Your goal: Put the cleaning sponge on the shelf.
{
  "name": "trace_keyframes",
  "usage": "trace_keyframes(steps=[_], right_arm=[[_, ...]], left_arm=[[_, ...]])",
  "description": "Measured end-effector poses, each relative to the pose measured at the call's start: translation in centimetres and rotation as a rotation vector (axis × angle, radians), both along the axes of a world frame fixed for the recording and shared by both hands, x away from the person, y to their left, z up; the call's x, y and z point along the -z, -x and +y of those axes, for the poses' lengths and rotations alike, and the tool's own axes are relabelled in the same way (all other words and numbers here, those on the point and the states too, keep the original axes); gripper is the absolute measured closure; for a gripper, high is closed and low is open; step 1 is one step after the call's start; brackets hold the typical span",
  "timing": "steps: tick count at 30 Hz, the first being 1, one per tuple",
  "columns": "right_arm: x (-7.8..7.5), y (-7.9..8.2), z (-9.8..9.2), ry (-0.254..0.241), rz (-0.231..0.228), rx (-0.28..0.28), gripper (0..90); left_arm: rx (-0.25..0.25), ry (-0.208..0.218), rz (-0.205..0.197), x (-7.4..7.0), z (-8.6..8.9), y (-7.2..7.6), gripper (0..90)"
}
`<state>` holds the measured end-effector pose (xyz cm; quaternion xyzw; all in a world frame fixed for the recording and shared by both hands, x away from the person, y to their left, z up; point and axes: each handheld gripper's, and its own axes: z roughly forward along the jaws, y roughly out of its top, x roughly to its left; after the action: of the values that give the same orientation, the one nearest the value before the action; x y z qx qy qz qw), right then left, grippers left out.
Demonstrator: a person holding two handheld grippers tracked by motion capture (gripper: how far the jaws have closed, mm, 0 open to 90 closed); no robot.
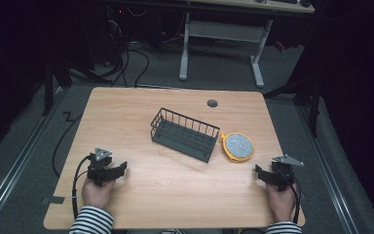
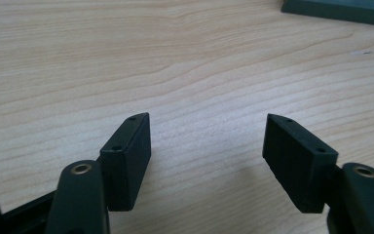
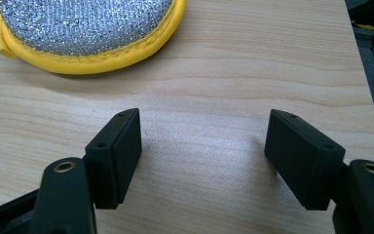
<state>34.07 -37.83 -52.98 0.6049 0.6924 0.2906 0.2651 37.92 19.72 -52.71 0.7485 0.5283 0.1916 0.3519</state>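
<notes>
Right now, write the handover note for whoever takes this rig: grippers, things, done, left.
Left gripper: open, nothing between its fingers, low over the wooden table at the near left.
Right gripper: open, nothing held, near the right edge, pointing toward the scouring pad.
Round yellow-rimmed scouring pad: flat on the table just right of the dark wire basket; whether they touch cannot be told.
Basket: upright mid-table, looks empty.
Done: nothing grasped yet.
Left: probably pick up the pad, nearest the right gripper; likely into the basket.
</notes>
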Motion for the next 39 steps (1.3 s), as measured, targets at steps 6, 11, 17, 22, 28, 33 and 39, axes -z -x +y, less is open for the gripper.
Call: trace_keyframes(steps=[6, 11, 17, 22, 28, 33, 39], right_arm=[[0.0, 0.0, 0.0, 0.001, 0.002, 0.003, 29.8], [0.0, 0.0, 0.0, -0.001, 0.002, 0.003, 29.9], [0.0, 0.1, 0.1, 0.001, 0.0, 0.013, 30.9], [-0.3, 0.2, 0.2, -0.001, 0.017, 0.018, 34.3], [-1.2, 0.8, 0.4, -0.037, 0.0, -0.002, 38.4], [-2.7, 0.4, 0.9, -0.062, 0.014, -0.063, 39.5], [-3.8, -0.8, 1.7, -0.067, 0.023, -0.092, 38.1]], left_arm=[[-0.02, -0.009, -0.017, 0.7, 0.4, 0.3, 35.4], [-0.024, -0.052, -0.045, 0.9, -0.1, 0.5, 34.1], [-0.019, -0.057, -0.043, 0.9, -0.2, 0.4, 32.3], [-0.019, -0.055, -0.043, 0.9, -0.2, 0.4, 31.8], [-0.017, -0.047, -0.042, 0.9, -0.2, 0.4, 30.7], [-0.016, -0.042, -0.04, 0.9, -0.1, 0.4, 30.5], [-0.016, -0.042, -0.04, 0.9, -0.1, 0.4, 30.3]])
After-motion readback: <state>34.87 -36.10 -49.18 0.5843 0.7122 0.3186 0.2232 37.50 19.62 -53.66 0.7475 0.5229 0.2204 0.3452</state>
